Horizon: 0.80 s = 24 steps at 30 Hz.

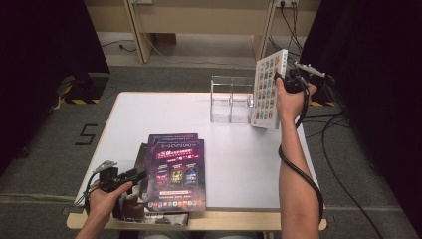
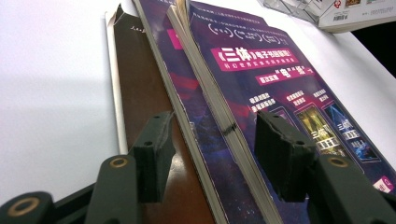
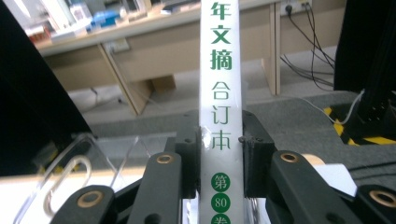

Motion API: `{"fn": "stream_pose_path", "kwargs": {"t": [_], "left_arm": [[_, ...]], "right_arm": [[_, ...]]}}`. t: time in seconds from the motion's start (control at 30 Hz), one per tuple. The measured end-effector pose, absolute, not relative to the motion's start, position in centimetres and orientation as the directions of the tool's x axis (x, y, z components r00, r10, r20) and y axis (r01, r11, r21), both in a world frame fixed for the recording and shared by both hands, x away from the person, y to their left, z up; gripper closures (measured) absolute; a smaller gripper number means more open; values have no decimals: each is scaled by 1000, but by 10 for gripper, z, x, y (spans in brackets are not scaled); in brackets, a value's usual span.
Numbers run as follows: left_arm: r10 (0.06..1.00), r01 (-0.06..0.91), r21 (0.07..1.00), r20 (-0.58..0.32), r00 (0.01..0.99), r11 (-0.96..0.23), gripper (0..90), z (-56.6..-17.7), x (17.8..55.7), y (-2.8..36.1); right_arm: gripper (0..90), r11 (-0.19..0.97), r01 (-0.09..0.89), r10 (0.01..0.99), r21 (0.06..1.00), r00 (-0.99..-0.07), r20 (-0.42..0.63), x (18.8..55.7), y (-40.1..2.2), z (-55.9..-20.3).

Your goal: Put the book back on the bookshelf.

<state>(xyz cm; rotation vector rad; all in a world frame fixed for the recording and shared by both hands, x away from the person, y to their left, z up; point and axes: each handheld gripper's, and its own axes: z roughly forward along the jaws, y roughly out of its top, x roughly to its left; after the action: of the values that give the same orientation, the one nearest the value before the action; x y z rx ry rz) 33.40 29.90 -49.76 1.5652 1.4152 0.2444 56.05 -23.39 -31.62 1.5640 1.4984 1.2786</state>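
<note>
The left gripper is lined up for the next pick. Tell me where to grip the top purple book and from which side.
Grip the top purple book at its near left edge, coming in low from the person's side. It lies flat on the pile, its page edge faces the left gripper, and the open jaws already straddle that edge.

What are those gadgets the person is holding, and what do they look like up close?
Each hand holds a black two-jaw gripper: the left gripper has a grey three-cornered plate on top, and the right gripper trails a thick black cable. Up close, the jaws have square black pads and brass-coloured rivets. The forearms are bare, with no sleeves.
</note>
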Motion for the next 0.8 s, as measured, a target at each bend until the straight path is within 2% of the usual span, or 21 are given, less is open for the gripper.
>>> {"fn": "stream_pose_path", "kwargs": {"t": [0.2, 0.43, 0.6, 0.8], "left_arm": [[847, 649, 746, -435, 306, 148, 463, -497, 334, 298], [843, 655, 741, -440, 309, 146, 463, -497, 335, 297], [842, 653, 743, -441, 309, 150, 463, -497, 334, 298], [845, 651, 744, -439, 306, 151, 464, -497, 335, 299]], "right_arm": [[685, -163, 448, 965, 879, -114, 237, 560, -241, -303], [637, -187, 548, 954, 815, -96, 284, 586, -248, -290], [640, -191, 565, 959, 803, -66, 275, 601, -249, -286], [664, -173, 571, 969, 803, -47, 242, 601, -251, -282]]}}
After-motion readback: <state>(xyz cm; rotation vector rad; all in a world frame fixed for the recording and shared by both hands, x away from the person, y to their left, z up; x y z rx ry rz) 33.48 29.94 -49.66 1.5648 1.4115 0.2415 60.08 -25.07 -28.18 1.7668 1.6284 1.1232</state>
